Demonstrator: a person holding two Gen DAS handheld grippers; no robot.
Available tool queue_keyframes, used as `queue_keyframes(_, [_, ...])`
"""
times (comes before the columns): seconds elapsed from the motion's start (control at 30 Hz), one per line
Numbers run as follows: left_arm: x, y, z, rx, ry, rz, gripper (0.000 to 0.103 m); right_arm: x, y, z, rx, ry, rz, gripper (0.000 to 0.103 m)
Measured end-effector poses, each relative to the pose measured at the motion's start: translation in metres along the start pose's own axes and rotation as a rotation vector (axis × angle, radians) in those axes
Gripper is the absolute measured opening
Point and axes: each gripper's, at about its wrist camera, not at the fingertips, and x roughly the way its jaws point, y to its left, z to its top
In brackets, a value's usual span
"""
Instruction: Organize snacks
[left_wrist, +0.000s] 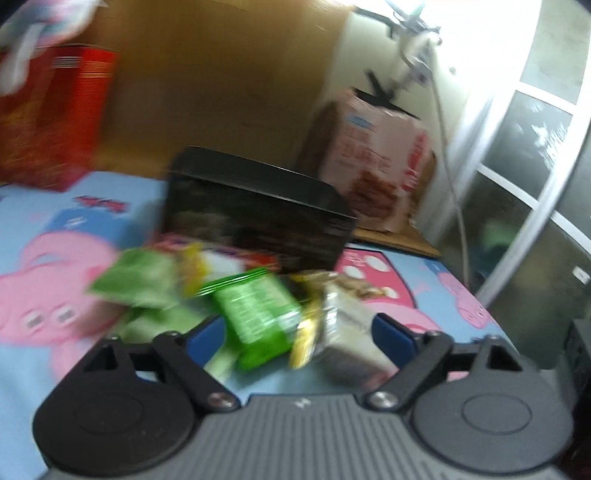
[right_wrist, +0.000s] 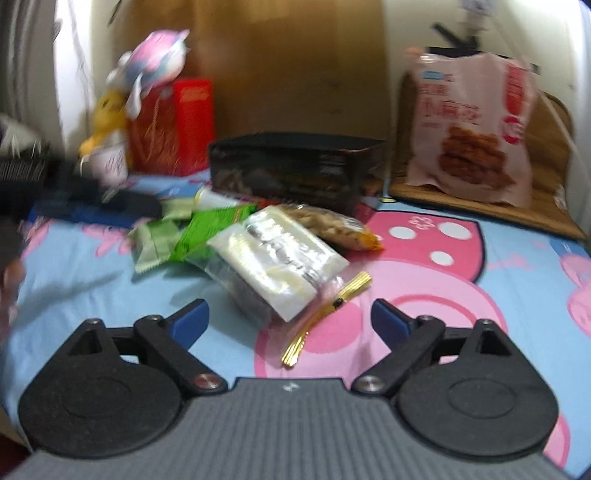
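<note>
A pile of small snack packets lies on a blue and pink cartoon sheet in front of a black box (left_wrist: 258, 214), which also shows in the right wrist view (right_wrist: 295, 166). My left gripper (left_wrist: 299, 328) is open, its blue fingertips on either side of a green packet (left_wrist: 258, 317) and a silver-white packet (left_wrist: 347, 332). My right gripper (right_wrist: 290, 317) is open and empty, just short of the silver-white packet (right_wrist: 280, 258). Beside it lie the green packet (right_wrist: 207, 229), a pale green packet (right_wrist: 155, 240) and a nut packet (right_wrist: 332, 225). The left gripper shows at the left edge (right_wrist: 92, 199).
A red box (left_wrist: 55, 118) stands at the back left, with soft toys (right_wrist: 147, 66) on and beside it. A large pink snack bag (right_wrist: 472, 129) leans at the back right on a wooden board (right_wrist: 546, 206). A wooden headboard (left_wrist: 221, 74) closes the back. A glass door (left_wrist: 535, 147) is at the right.
</note>
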Motion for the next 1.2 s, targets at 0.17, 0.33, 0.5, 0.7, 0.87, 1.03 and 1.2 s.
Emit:
queue_keyframes(0.17, [0.052, -0.026, 0.003, 0.067, 0.128, -0.057, 0.06, 0.014, -0.008, -0.001, -0.015, 0.038, 0.032, 0.074])
queue_keyframes(0.33, [0.044, -0.038, -0.006, 0.076, 0.144, -0.091, 0.047, -0.004, -0.013, -0.002, 0.034, 0.018, 0.08, 0.042])
queue_keyframes(0.5, [0.005, -0.029, 0.02, 0.03, 0.029, -0.134, 0.047, -0.023, -0.007, 0.028, 0.017, -0.087, 0.132, 0.042])
queue_keyframes(0.7, [0.026, -0.008, 0.1, 0.015, -0.137, -0.052, 0.049, 0.024, -0.021, 0.113, -0.022, -0.199, 0.144, 0.042])
queue_keyframes(0.87, [0.08, 0.025, 0.131, -0.06, -0.08, 0.037, 0.049, 0.096, -0.039, 0.147, 0.033, -0.095, 0.155, 0.042])
queue_keyframes(1.03, [0.107, 0.041, 0.12, -0.082, -0.034, 0.092, 0.05, 0.122, -0.041, 0.143, 0.024, -0.036, 0.132, 0.045])
queue_keyframes(1.2, [0.083, 0.044, 0.117, -0.104, -0.081, 0.04, 0.051, 0.093, -0.049, 0.134, 0.064, -0.114, 0.117, 0.055])
